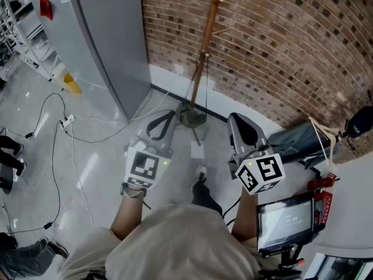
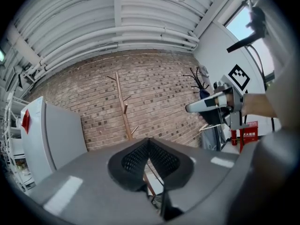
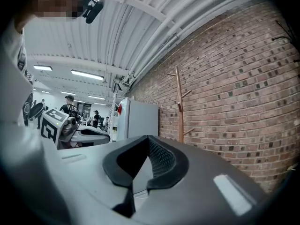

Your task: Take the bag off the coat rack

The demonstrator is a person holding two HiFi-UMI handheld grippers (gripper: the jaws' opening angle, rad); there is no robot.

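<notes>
A bare wooden coat rack (image 1: 208, 31) stands against the brick wall, its base (image 1: 192, 117) on the floor ahead of me; it also shows as the wooden rack (image 2: 123, 108) and the rack (image 3: 180, 102) in the gripper views. No bag hangs on its pegs. A grey-blue bag-like bundle (image 1: 296, 142) with cream straps sits to the right, by a dark stand (image 2: 198, 80). My left gripper (image 1: 167, 116) and right gripper (image 1: 234, 120) are held side by side at waist height, both pointing at the rack. Each one, left gripper (image 2: 149, 142) and right gripper (image 3: 148, 139), is shut with nothing between its jaws.
A tall grey fridge (image 1: 105, 39) stands left of the rack. Cables (image 1: 64, 127) trail over the pale floor, and a white sheet (image 1: 197, 150) lies near my foot. A screen (image 1: 285, 217) and a red item (image 1: 323, 194) are at my right. Someone's shoes (image 1: 11, 153) are far left.
</notes>
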